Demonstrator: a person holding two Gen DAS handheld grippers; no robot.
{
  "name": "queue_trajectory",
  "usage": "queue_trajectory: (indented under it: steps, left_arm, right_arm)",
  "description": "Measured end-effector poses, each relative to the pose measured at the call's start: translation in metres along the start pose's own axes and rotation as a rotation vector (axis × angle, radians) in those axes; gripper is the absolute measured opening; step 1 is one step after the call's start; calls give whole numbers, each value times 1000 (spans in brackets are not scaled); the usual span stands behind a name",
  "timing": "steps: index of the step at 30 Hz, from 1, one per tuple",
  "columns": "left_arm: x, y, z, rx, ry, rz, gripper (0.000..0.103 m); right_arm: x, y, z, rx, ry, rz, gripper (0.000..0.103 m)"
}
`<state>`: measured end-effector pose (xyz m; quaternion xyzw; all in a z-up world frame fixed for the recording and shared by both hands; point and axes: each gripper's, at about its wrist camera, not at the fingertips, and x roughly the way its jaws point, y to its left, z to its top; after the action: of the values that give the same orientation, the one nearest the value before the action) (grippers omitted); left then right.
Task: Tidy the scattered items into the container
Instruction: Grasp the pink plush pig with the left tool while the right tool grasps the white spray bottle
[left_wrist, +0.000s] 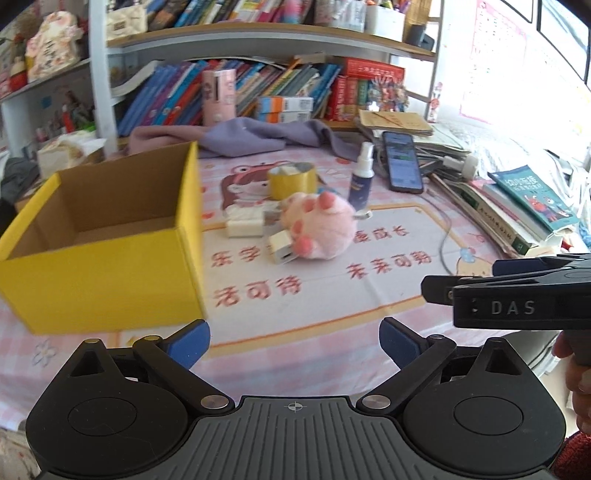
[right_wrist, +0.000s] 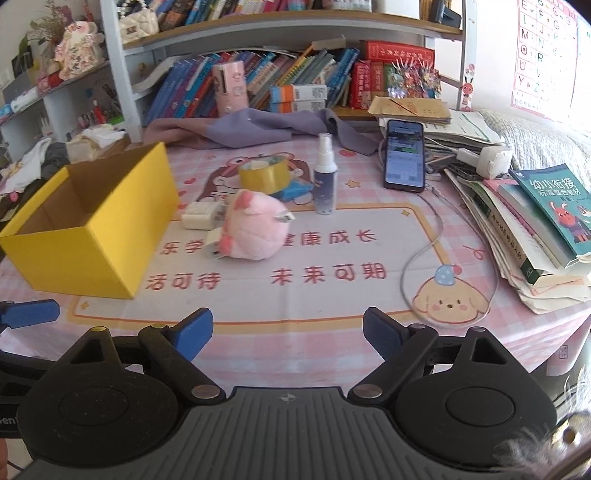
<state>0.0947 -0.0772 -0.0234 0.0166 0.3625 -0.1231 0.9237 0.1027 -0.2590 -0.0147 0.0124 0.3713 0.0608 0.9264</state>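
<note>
An open yellow cardboard box (left_wrist: 107, 273) (right_wrist: 92, 258) stands at the left of the table, empty as far as I see. To its right lie a pink plush paw toy (left_wrist: 319, 229) (right_wrist: 253, 229), two white chargers (left_wrist: 245, 228) (right_wrist: 199, 218), a yellow tape roll (left_wrist: 291, 181) (right_wrist: 263, 176) and a small spray bottle (left_wrist: 361, 177) (right_wrist: 325, 177). My left gripper (left_wrist: 294, 341) is open and empty, near the box's front corner. My right gripper (right_wrist: 287, 332) is open and empty, well short of the toy.
A phone (left_wrist: 402, 162) (right_wrist: 403, 155) with a cable lies behind the bottle. Stacked books (right_wrist: 535, 229) crowd the right edge. A purple cloth (right_wrist: 258, 125) and a bookshelf (right_wrist: 295, 74) lie at the back. The right gripper's body (left_wrist: 517, 295) shows in the left view.
</note>
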Motion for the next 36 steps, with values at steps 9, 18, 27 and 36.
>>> queue_trajectory:
  steps: [9, 18, 27, 36]
  left_arm:
    - [41, -25, 32, -12, 15, 1, 99]
    - [75, -42, 57, -70, 29, 61, 99]
    - [112, -53, 75, -69, 34, 167, 99]
    - [147, -61, 88, -11, 22, 228, 99]
  right_arm:
    - [29, -34, 33, -36, 13, 16, 85]
    - [68, -70, 67, -92, 33, 45, 76]
    - [115, -86, 99, -182, 41, 121, 76]
    - [164, -82, 123, -280, 49, 176, 76]
